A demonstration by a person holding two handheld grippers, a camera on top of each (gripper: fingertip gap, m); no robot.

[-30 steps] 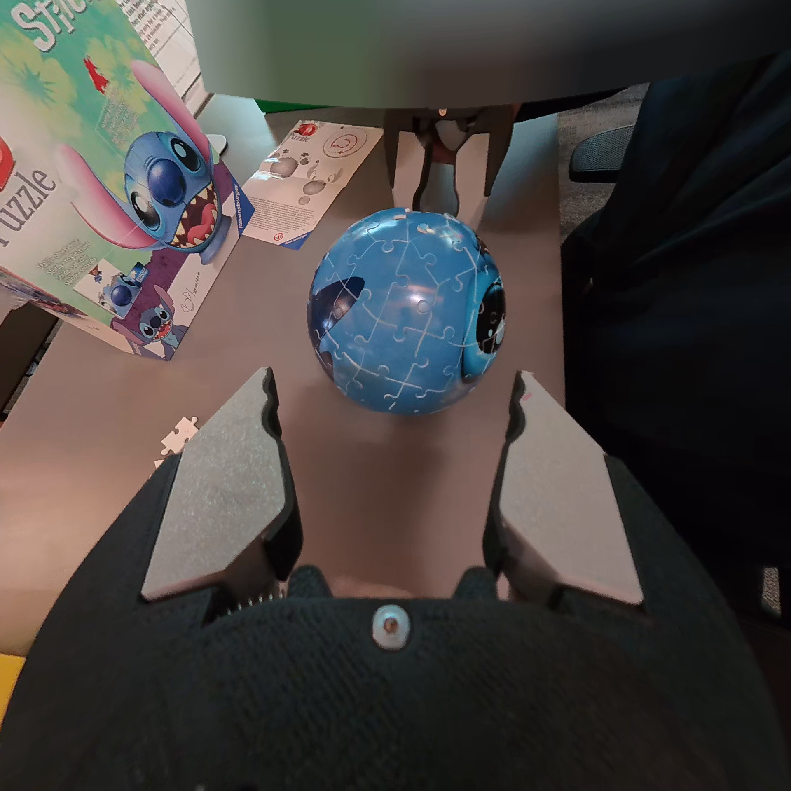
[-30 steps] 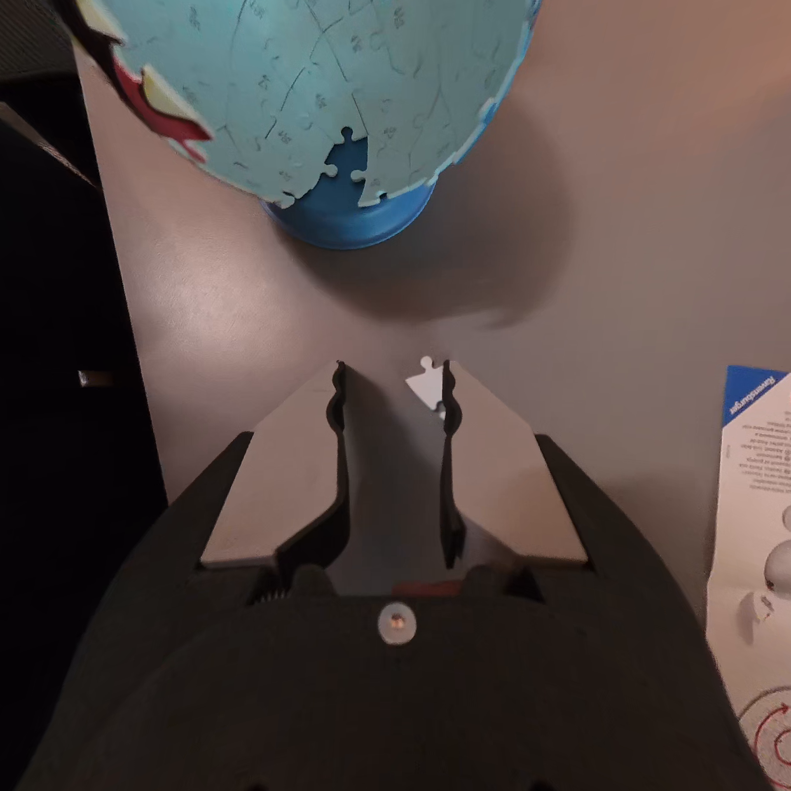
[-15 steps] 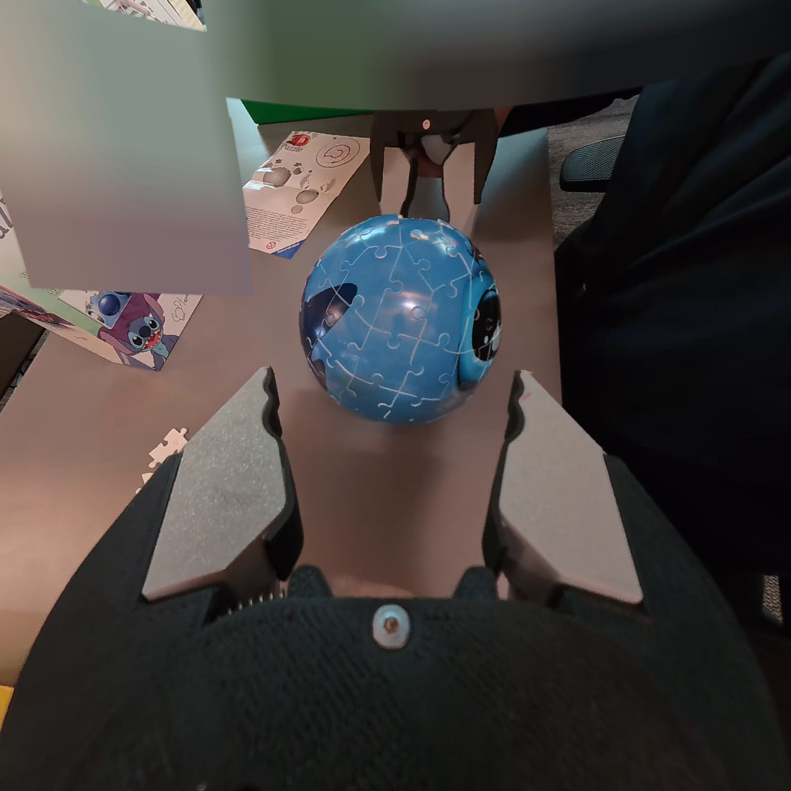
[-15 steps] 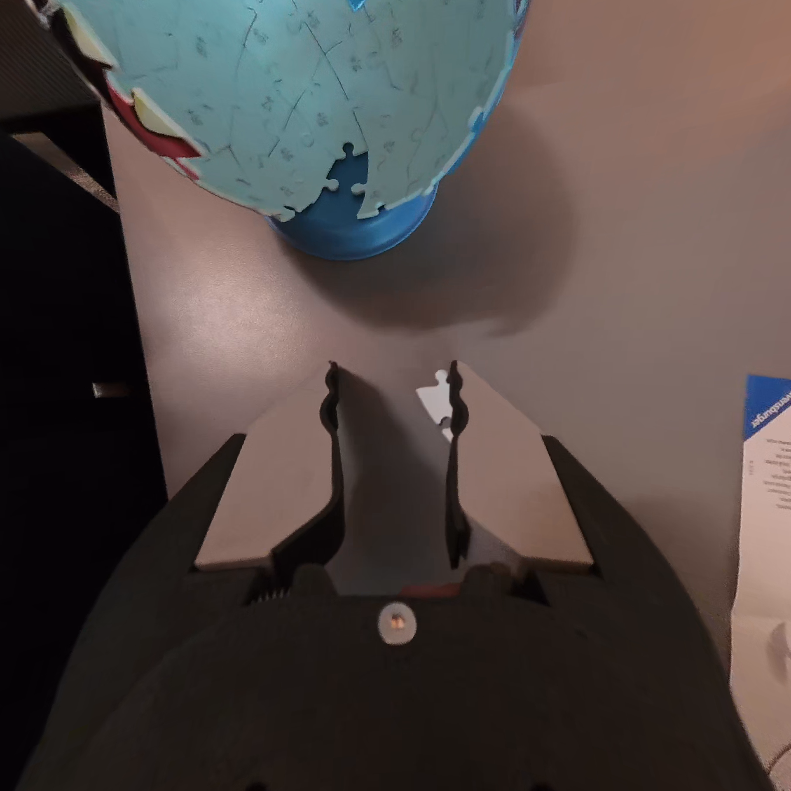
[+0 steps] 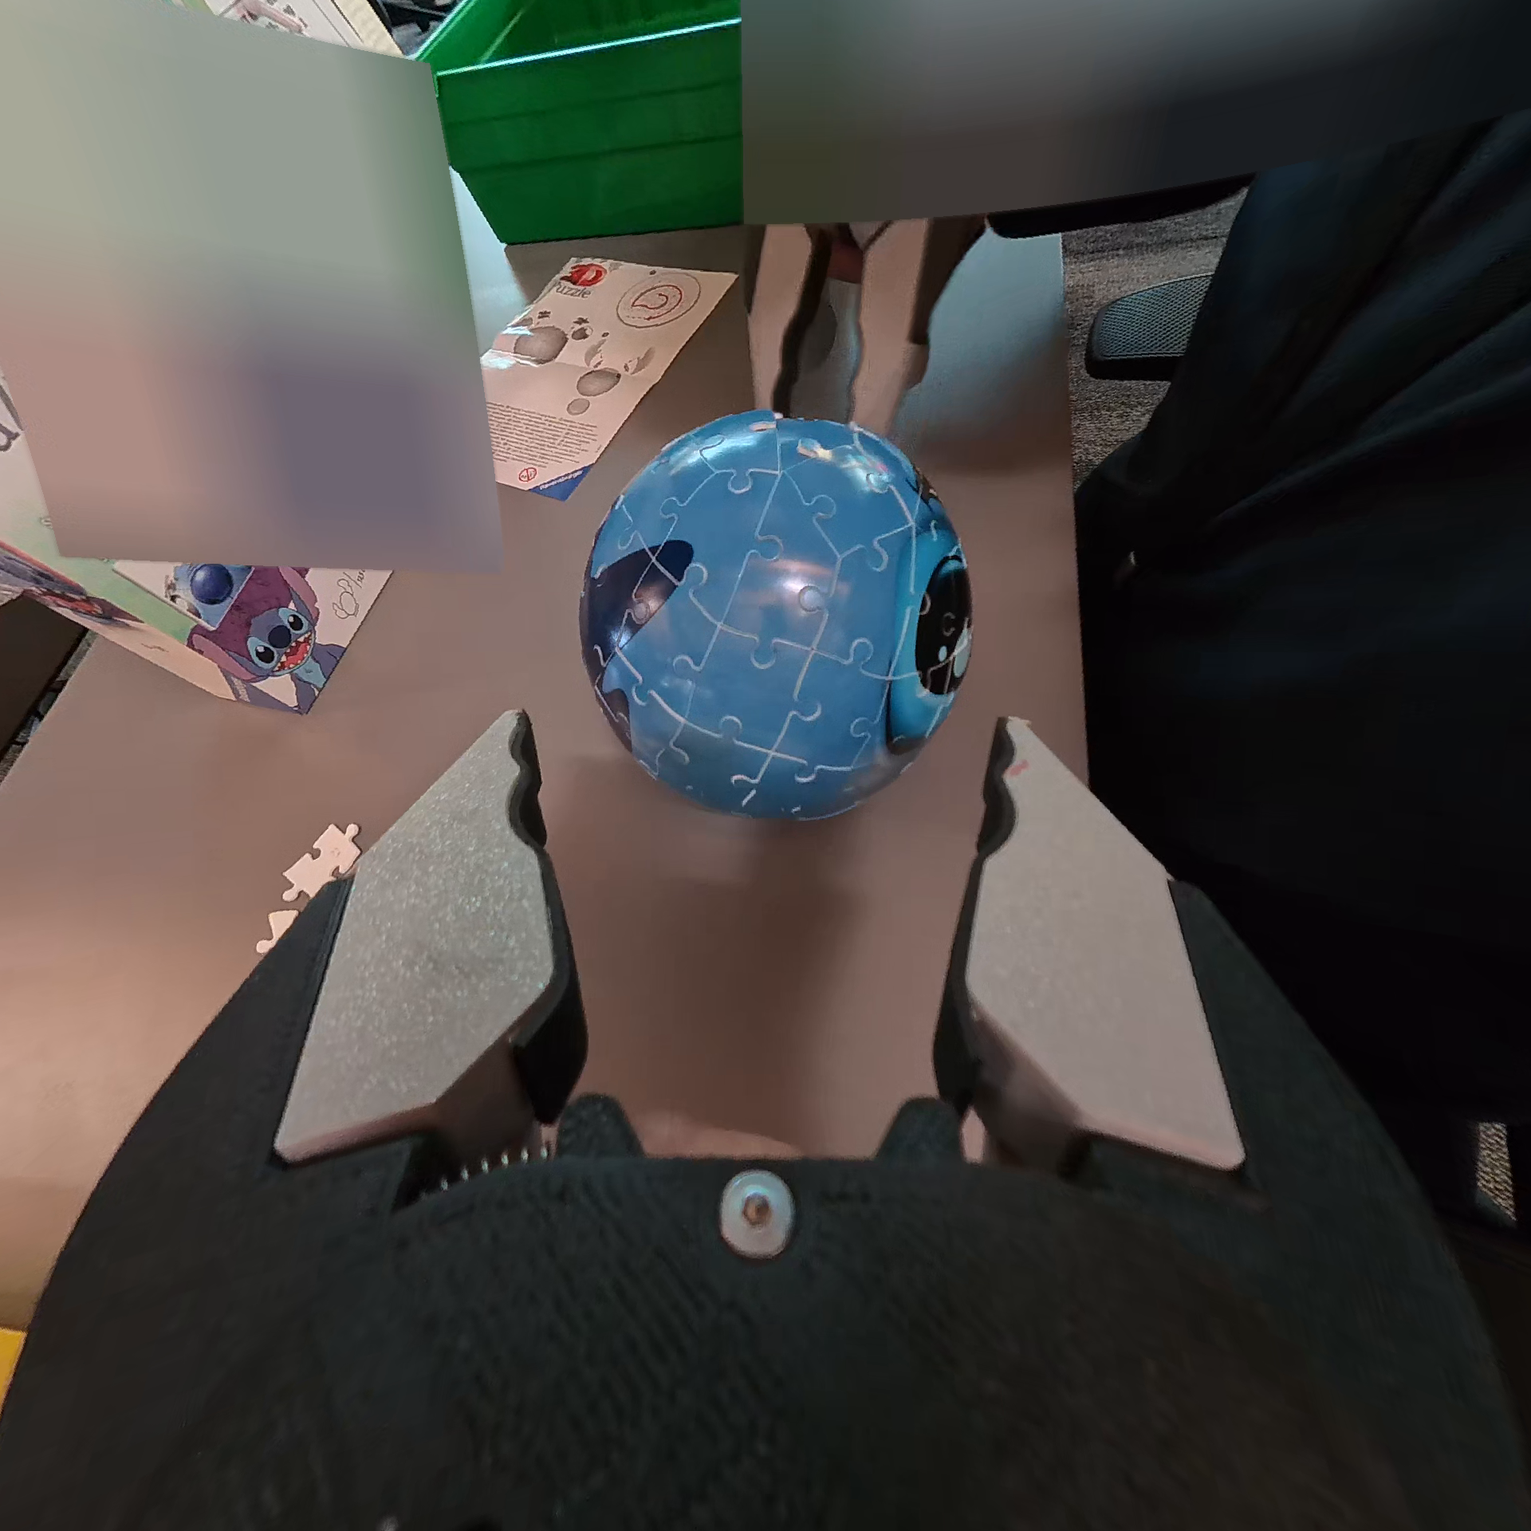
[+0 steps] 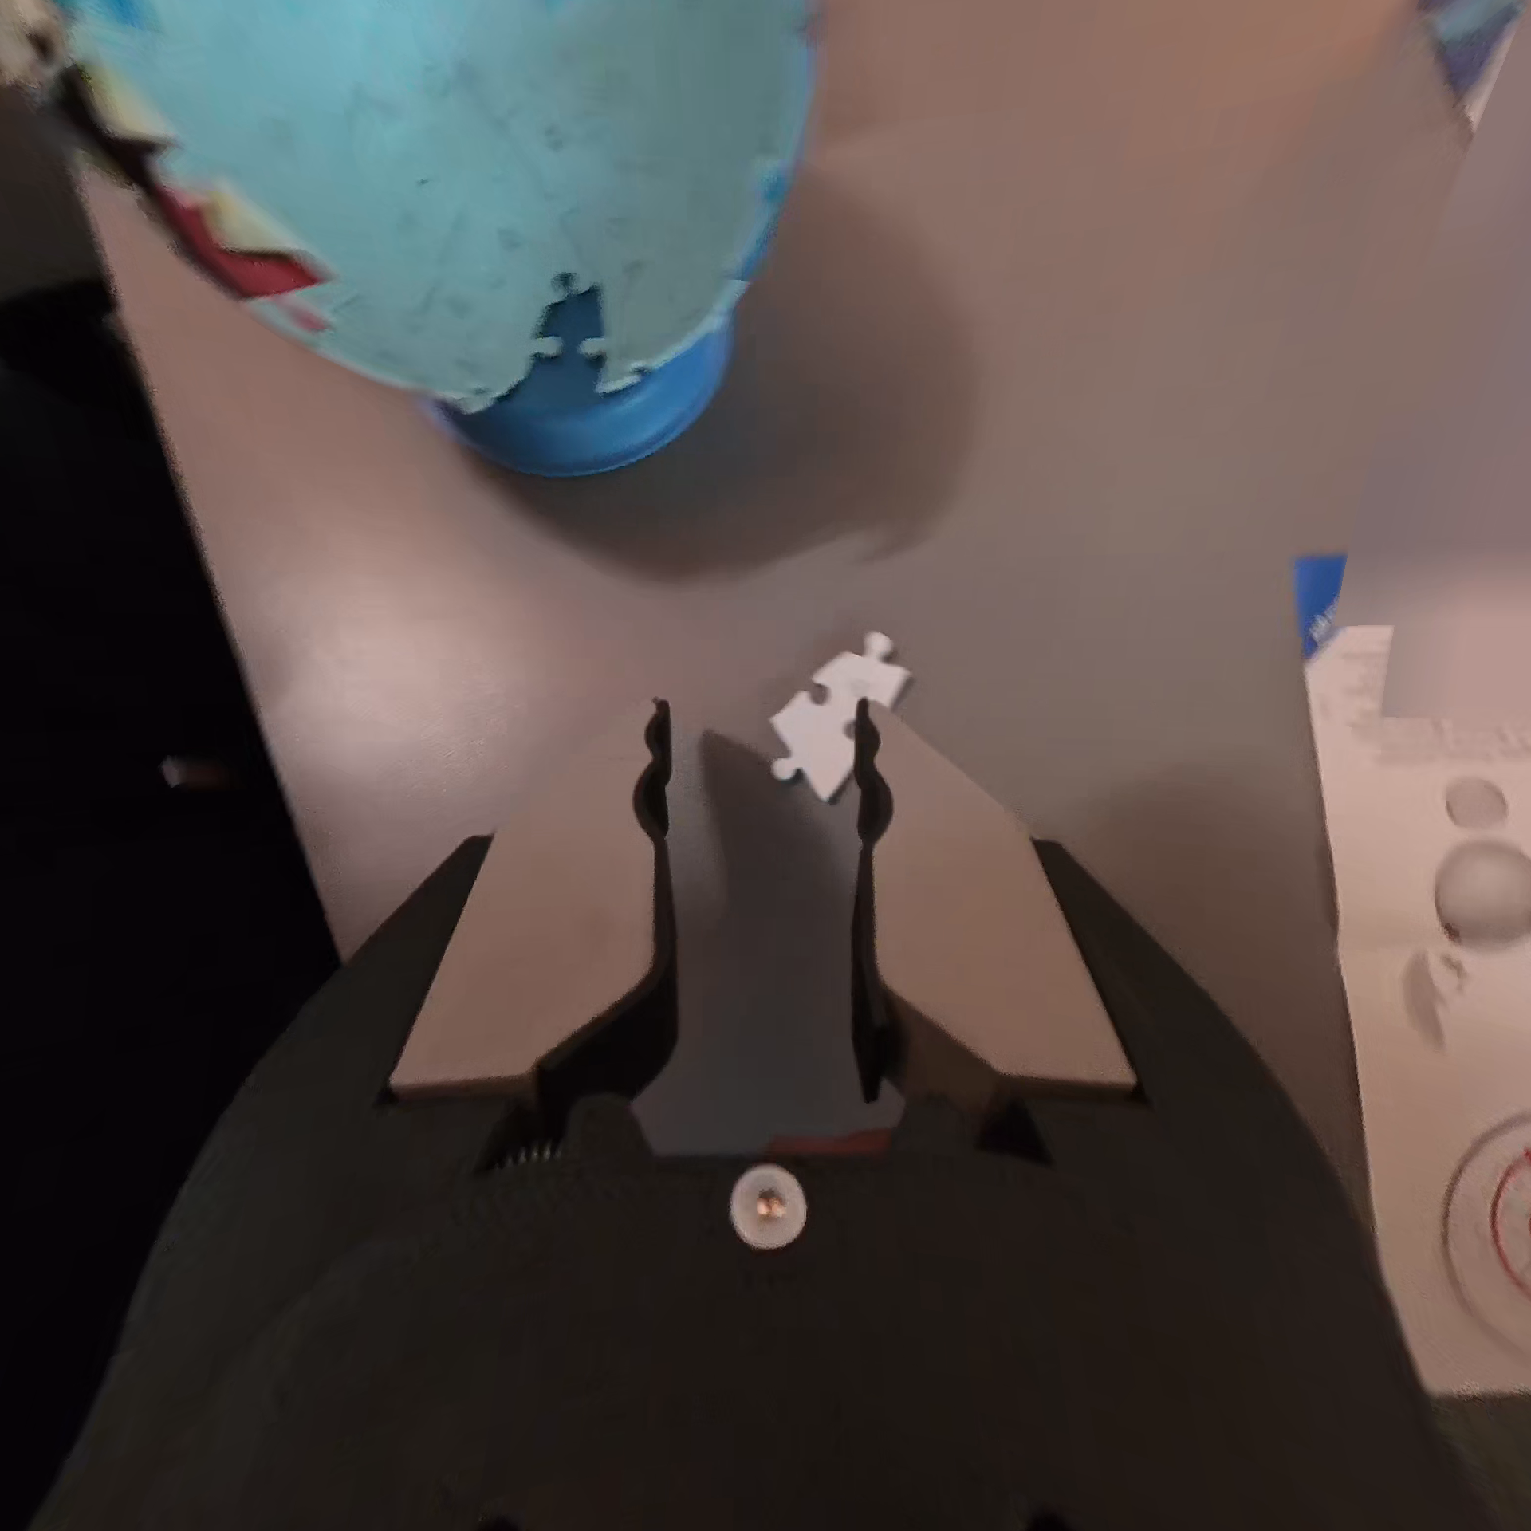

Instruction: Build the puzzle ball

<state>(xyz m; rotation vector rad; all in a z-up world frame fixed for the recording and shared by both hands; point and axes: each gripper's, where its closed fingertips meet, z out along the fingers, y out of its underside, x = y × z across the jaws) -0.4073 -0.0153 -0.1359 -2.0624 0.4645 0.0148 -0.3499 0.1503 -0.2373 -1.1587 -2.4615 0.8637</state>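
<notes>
The blue puzzle ball [image 5: 779, 613] stands on the brown table [image 5: 431, 679], just beyond my left gripper [image 5: 762, 733]. That gripper is wide open and empty, its tips level with the ball's near side. In the right wrist view the ball's open side [image 6: 464, 182] shows its pale blue inside, a one-piece gap [image 6: 572, 323] and a blue stand [image 6: 580, 431]. A white puzzle piece [image 6: 837, 721] lies flat on the table against the right fingertip [image 6: 863, 746]. My right gripper [image 6: 760, 712] is narrowly open and empty. It also shows behind the ball in the left wrist view [image 5: 845, 331].
The puzzle box [image 5: 248, 638] lies at left, with the instruction leaflet [image 5: 596, 373] [image 6: 1441, 911] behind it and a green bin [image 5: 596, 124] at the back. Loose white pieces [image 5: 323, 853] lie by my left finger. A person in dark clothing [image 5: 1325, 580] is along the table's right edge. Some 20 cm of space lies between my two pairs of fingers.
My right gripper has shifted, so more of the white piece shows past its right fingertip; the view is motion-blurred. The left view has tilted up and the green bin came in. The ball stays put.
</notes>
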